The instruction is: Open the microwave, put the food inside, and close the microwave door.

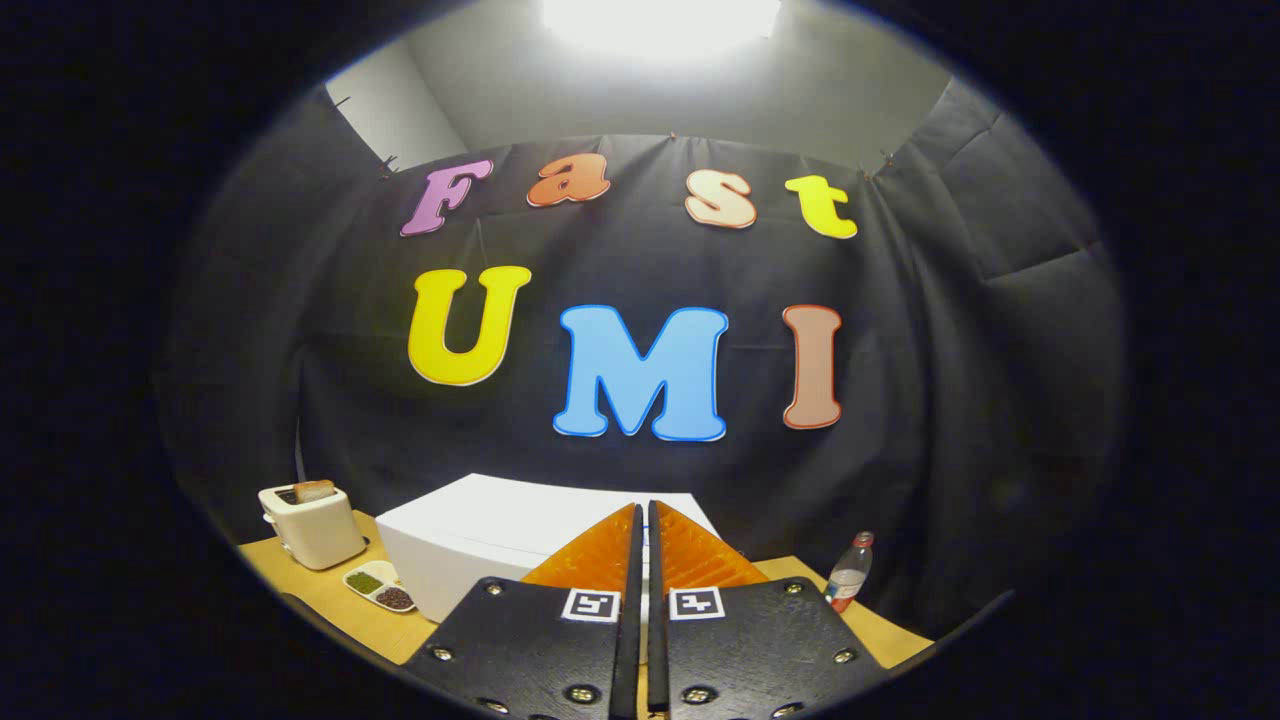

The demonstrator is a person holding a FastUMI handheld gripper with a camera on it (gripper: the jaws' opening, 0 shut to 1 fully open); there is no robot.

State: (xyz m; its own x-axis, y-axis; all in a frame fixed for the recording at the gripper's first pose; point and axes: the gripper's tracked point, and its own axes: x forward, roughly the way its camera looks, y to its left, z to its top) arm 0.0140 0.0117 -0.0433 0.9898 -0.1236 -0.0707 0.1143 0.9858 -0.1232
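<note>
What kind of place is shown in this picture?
Probably a staged kitchen corner in a recording booth: a wooden table carries a white microwave, a toaster holding bread, and a plastic bottle. The gripper is shut on nothing, above the microwave.

Likely staged kitchen booth, toaster point(312, 523), microwave point(480, 545)

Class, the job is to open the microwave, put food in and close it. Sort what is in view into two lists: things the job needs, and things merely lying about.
Needed for the job:
microwave, beyond the fingers
gripper, fingers together, holding nothing
dish of food, beside the microwave

Lying about:
toaster with toast in it
bottle
</note>
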